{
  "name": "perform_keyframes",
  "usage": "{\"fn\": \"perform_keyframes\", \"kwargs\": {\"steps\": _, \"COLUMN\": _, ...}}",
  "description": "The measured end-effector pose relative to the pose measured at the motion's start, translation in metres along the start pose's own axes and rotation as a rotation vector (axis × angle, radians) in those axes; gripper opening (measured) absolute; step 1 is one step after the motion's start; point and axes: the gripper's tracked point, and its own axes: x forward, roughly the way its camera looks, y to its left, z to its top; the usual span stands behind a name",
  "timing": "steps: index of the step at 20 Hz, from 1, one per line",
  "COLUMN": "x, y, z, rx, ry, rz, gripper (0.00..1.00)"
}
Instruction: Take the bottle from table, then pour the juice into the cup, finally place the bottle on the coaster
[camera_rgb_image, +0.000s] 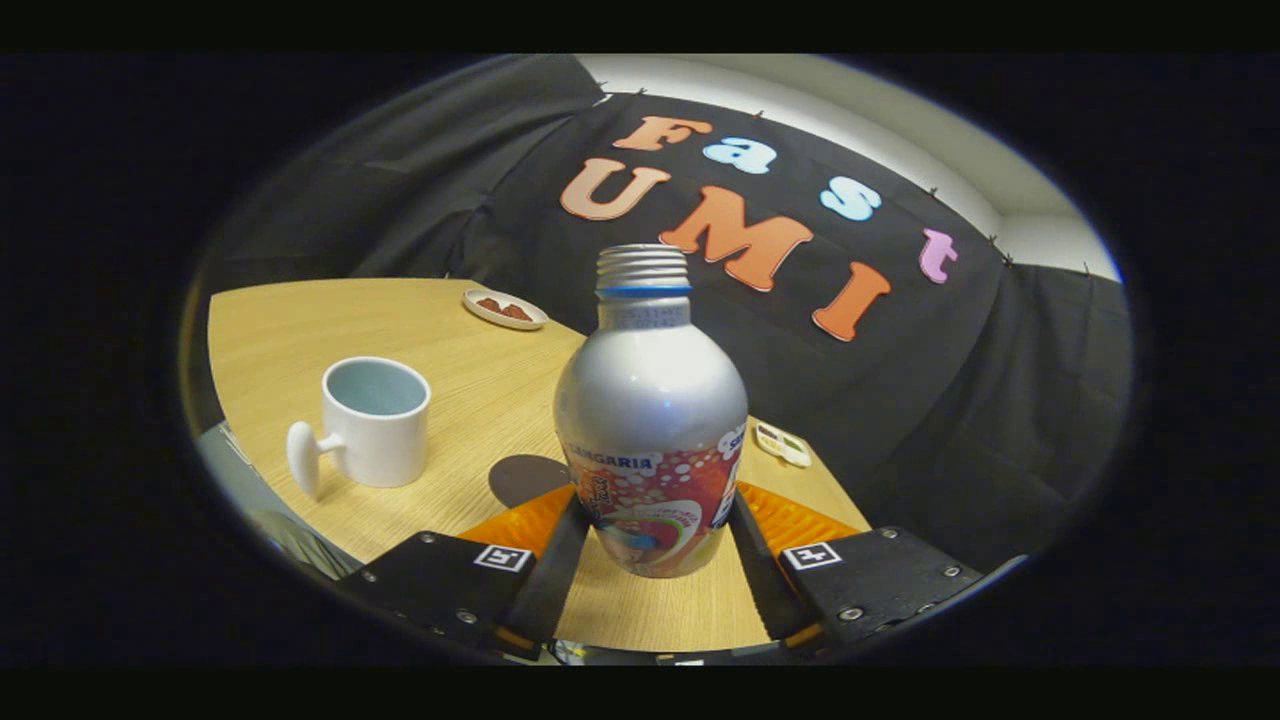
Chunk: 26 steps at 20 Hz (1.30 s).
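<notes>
The bottle (650, 420) stands upright between the two fingers of the hand-held gripper (652, 545), its cap off and the threaded neck bare. The fingers (553, 565) sit close against its lower body on both sides and seem to press on it, so the grasp looks made; whether its base is on the surface (480, 380) or just clear of it I cannot tell. By that reading the first step is at or near completion, while the pour and the set-down are both left. The white cup (372, 422) stands upright beside the bottle, near the surface's edge, with no juice visible inside. A dark round disc (525, 478), likely the coaster, lies bare between cup and bottle. A small dish (504, 308) sits toward the far edge.
</notes>
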Motion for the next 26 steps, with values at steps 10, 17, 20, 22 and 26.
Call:
{"fn": "perform_keyframes", "kwargs": {"steps": 10, "x": 0.005, "y": 0.028, "z": 0.02, "rx": -0.231, "ry": -0.025, "rz": -0.015, "gripper": 0.77}}
{"fn": "perform_keyframes", "kwargs": {"steps": 17, "x": 0.013, "y": 0.034, "z": 0.023, "rx": -0.445, "ry": -0.017, "rz": -0.065, "gripper": 0.76}}
{"fn": "perform_keyframes", "kwargs": {"steps": 20, "x": 0.015, "y": 0.033, "z": 0.026, "rx": -0.535, "ry": -0.022, "rz": -0.091, "gripper": 0.76}}
{"fn": "perform_keyframes", "kwargs": {"steps": 22, "x": 0.014, "y": 0.033, "z": 0.025, "rx": -0.577, "ry": -0.019, "rz": -0.096, "gripper": 0.76}}
{"fn": "perform_keyframes", "kwargs": {"steps": 26, "x": 0.015, "y": 0.031, "z": 0.027, "rx": -0.67, "ry": -0.018, "rz": -0.112, "gripper": 0.76}}
